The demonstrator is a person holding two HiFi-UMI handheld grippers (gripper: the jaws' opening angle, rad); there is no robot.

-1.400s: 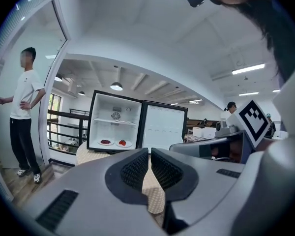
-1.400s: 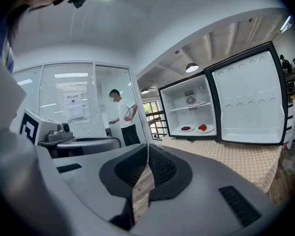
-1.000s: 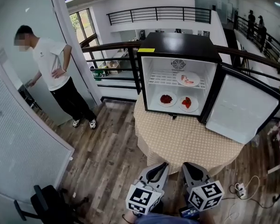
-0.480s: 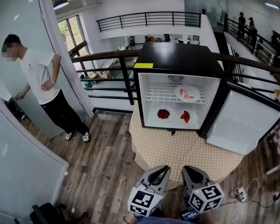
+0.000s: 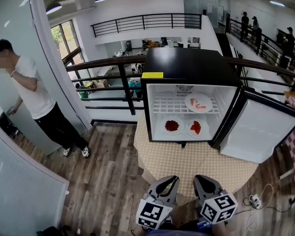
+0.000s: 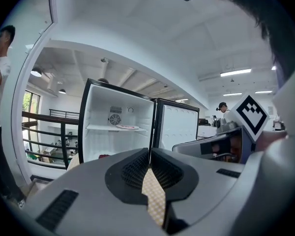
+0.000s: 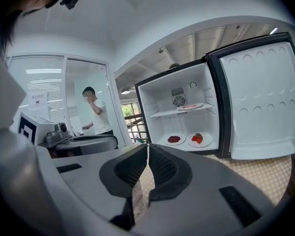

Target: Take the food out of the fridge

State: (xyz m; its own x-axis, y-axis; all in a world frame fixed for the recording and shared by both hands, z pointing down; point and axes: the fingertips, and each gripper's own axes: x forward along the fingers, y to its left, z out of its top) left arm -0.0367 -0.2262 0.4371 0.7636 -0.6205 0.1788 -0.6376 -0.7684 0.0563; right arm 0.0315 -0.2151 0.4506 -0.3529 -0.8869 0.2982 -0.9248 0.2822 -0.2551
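Note:
A black mini fridge (image 5: 187, 63) stands on a round table (image 5: 196, 159) with its door (image 5: 260, 129) swung open to the right. On its wire shelf lies a plate of pink food (image 5: 198, 103). On the fridge floor sit a plate of dark red food (image 5: 172, 126) and a plate of red food (image 5: 195, 128). My left gripper (image 5: 172, 178) and right gripper (image 5: 199, 177) hang side by side at the table's near edge, well short of the fridge. Both are shut and empty. The right gripper view shows all three plates, with the two lower ones (image 7: 187, 139) clearest.
A person in a white T-shirt (image 5: 27, 90) stands at the left beside a glass partition. A black railing (image 5: 108, 63) runs behind the fridge. A power strip with cables (image 5: 253, 199) lies on the wooden floor at the right. Other people stand on the far walkway (image 5: 248, 23).
Both grippers and the view have come closer to the table and fridge. The person at the left has raised a hand from the hip towards the head.

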